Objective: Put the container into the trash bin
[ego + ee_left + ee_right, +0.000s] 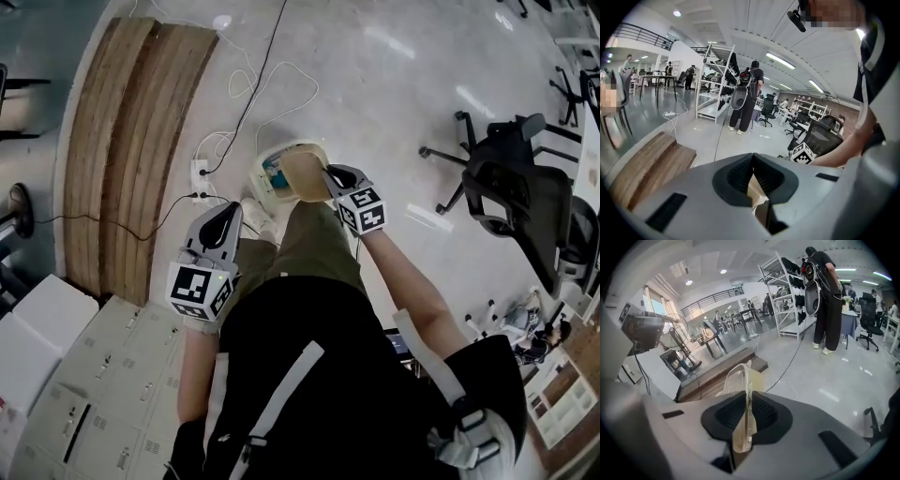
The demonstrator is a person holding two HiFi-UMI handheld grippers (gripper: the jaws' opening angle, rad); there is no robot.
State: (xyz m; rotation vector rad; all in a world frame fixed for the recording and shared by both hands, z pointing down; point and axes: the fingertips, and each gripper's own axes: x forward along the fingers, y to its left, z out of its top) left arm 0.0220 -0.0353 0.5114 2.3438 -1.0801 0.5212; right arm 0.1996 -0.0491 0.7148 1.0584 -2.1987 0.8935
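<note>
A clear plastic container (305,175) with a tan tint hangs over the white trash bin (262,167) on the floor ahead of my feet. My right gripper (330,172) is shut on the container's rim. In the right gripper view the rim (744,420) stands on edge between the black pads, and the container's body (737,379) sticks out beyond them. The bin holds some bluish rubbish. My left gripper (230,212) hangs lower left by my thigh, apart from the bin. Its pads (740,173) meet at the tip with nothing between them.
A wooden platform (131,141) lies at the left, with a power strip and cables (200,173) between it and the bin. A black office chair (511,187) stands at the right. Pale lockers (94,375) lie at the lower left. People stand near a shelf rack (717,84).
</note>
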